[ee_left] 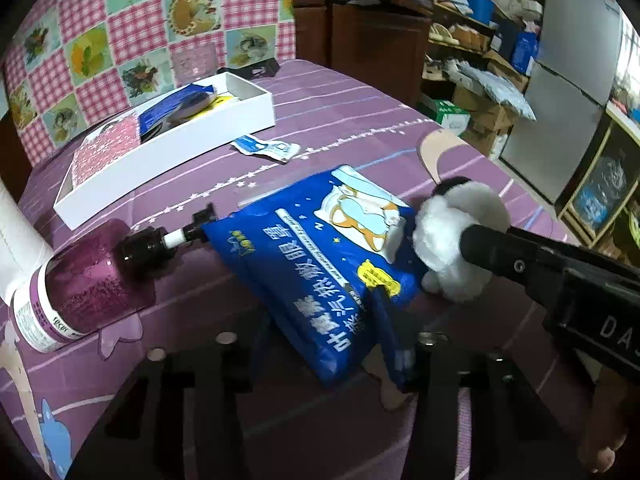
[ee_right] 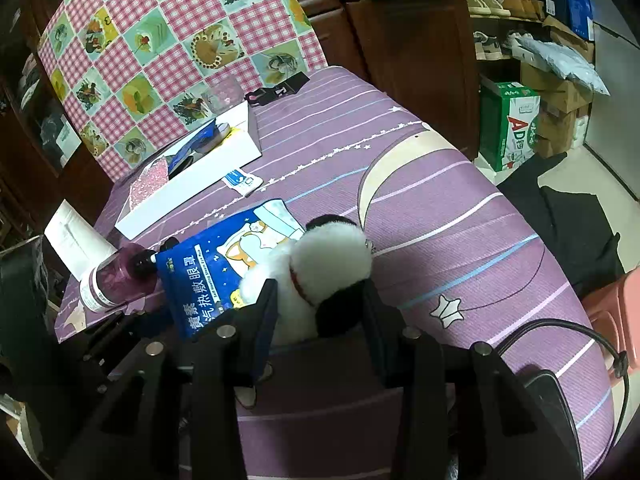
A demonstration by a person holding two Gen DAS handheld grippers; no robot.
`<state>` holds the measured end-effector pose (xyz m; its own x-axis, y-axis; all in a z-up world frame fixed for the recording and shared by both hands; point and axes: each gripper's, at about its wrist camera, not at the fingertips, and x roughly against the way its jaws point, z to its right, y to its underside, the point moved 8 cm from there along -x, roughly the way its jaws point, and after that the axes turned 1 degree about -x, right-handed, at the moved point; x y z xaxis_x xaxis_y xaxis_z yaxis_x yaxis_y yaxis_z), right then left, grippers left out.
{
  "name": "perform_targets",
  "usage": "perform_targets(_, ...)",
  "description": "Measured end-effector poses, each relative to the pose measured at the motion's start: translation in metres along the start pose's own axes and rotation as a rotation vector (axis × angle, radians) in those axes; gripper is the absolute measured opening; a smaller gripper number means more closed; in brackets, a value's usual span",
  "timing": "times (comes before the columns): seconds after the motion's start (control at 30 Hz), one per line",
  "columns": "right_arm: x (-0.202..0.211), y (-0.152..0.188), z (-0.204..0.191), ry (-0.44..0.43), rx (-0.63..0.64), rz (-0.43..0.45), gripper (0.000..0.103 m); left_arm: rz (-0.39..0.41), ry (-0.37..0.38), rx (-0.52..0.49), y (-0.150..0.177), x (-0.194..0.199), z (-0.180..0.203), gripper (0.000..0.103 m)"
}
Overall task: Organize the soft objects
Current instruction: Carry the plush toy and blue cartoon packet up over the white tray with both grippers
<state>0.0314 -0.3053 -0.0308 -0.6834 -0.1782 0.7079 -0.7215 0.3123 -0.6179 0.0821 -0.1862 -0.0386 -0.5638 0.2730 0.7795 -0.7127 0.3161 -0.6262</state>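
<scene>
A blue pouch [ee_left: 312, 256] printed with a sleeping cartoon dog lies at a slant on the desk [ee_left: 360, 120], which is covered by a purple striped cloth. The left hand-held gripper [ee_left: 326, 312] reaches in at the near edge of the pouch. Its blurred fingers stand on either side of that edge and appear closed on it, with the near corner bunched up between them.

Just right of the pouch, touching its right side, is a white and black plush toy [ee_right: 328, 256]. The right hand-held gripper [ee_right: 318, 304] has it clamped between both fingers, which press into the fur on either side. The toy's round white part points away from the camera.

To the left of the pouch, a purple pump bottle [ee_left: 92, 280] lies on its side, and its black nozzle meets the pouch's far left corner. Beyond the pouch lies a small blue and white sachet [ee_left: 266, 148], flat on the cloth. Farther past that stands a shallow white box [ee_left: 168, 148] holding blue packets and a pink starred sheet. Behind the box hangs a pink checked cloth [ee_left: 120, 20].
</scene>
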Motion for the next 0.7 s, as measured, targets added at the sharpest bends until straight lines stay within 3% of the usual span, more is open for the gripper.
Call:
perform_targets(0.13,0.000,-0.001,-0.001,-0.002,0.005,0.005,0.042,0.022,0.031,0.056,-0.001,0.005,-0.008,0.015)
perform_targets(0.23,0.000,-0.001,-0.002,-0.001,0.011,0.010,0.042,0.077,0.021,0.062,-0.003,0.016,-0.009,0.010)
perform_targets(0.53,0.008,-0.005,-0.014,-0.013,0.067,0.083,0.042,0.228,0.021,0.116,-0.015,0.049,-0.023,0.003)
perform_targets(0.7,0.018,-0.010,-0.023,-0.017,0.101,0.147,0.042,0.269,0.039,0.126,-0.019,0.061,-0.024,0.003)
